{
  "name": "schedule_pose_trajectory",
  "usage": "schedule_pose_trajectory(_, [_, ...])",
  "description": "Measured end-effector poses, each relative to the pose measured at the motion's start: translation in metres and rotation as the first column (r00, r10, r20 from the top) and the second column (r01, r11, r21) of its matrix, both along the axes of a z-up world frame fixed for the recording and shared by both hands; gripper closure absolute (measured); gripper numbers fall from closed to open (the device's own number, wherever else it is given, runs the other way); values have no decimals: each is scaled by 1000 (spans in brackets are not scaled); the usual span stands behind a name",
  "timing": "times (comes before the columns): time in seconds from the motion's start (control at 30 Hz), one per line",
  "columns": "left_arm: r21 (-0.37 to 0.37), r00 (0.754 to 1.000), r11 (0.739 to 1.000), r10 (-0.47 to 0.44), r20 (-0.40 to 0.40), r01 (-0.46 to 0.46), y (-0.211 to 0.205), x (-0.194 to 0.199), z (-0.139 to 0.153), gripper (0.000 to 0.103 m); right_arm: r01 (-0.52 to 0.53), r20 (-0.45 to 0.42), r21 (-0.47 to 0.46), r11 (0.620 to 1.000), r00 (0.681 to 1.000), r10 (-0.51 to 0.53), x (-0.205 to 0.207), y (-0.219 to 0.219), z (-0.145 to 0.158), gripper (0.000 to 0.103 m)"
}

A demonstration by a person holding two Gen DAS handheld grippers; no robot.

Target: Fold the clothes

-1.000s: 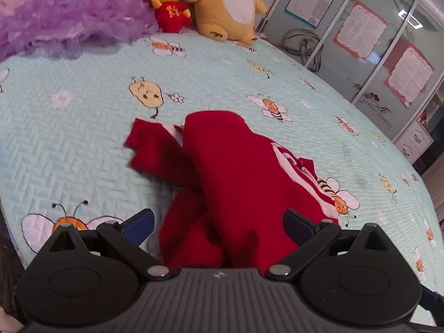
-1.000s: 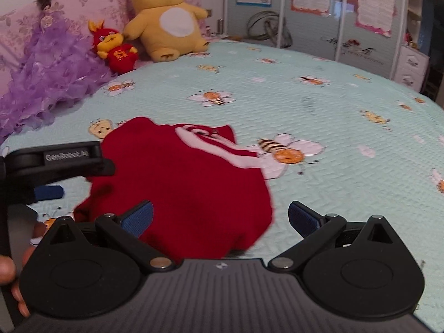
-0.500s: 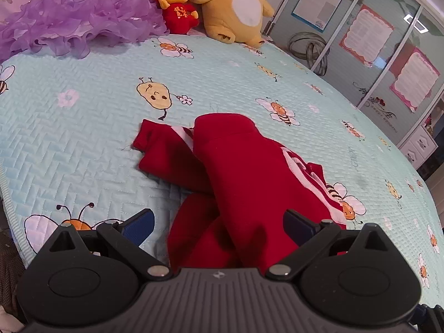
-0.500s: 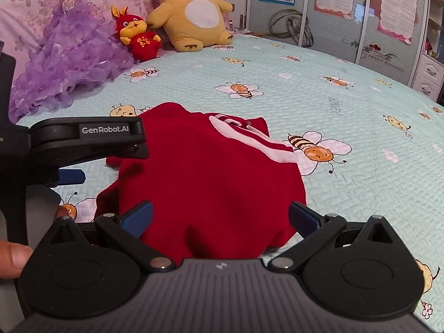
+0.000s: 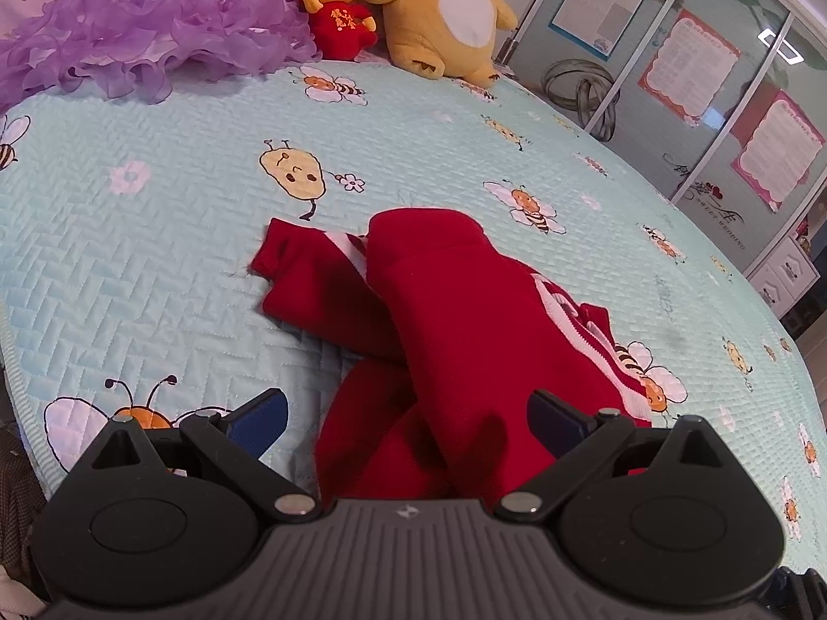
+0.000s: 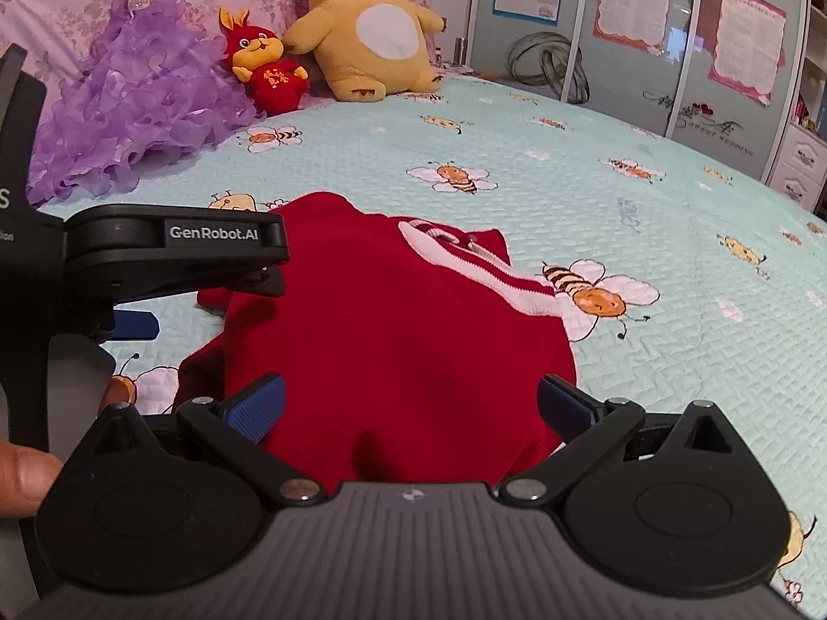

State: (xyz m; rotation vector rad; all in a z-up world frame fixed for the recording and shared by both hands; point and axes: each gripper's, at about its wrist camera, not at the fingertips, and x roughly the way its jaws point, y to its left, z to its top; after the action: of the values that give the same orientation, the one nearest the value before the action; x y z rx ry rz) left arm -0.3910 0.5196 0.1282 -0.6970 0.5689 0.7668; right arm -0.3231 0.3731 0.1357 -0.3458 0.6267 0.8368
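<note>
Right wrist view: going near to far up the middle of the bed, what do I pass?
Right gripper, open → red garment → bee print on the quilt → yellow plush at the headboard end.

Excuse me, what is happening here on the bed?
A person holds a tool in each hand above a red garment lying on a bee-print bed cover. The garment is partly folded and bunched, with a sleeve sticking out to one side. The left tool and right tool are both open and grip nothing. Plush toys and a purple dress sit at the far end.
</note>
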Motion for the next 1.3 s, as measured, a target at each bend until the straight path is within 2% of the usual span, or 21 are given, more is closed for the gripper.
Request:
schedule_pose_trajectory(0.67, [-16, 1000, 1000, -17, -9, 17, -3, 6, -5, 2, 8, -26, 7, 1000, 1000, -8, 4, -1, -12, 1])
schedule_pose_trajectory(1.3, [7, 999, 1000, -18, -35, 18, -8, 11, -7, 2, 0, -30, 3, 1000, 1000, 0, 5, -1, -19, 1])
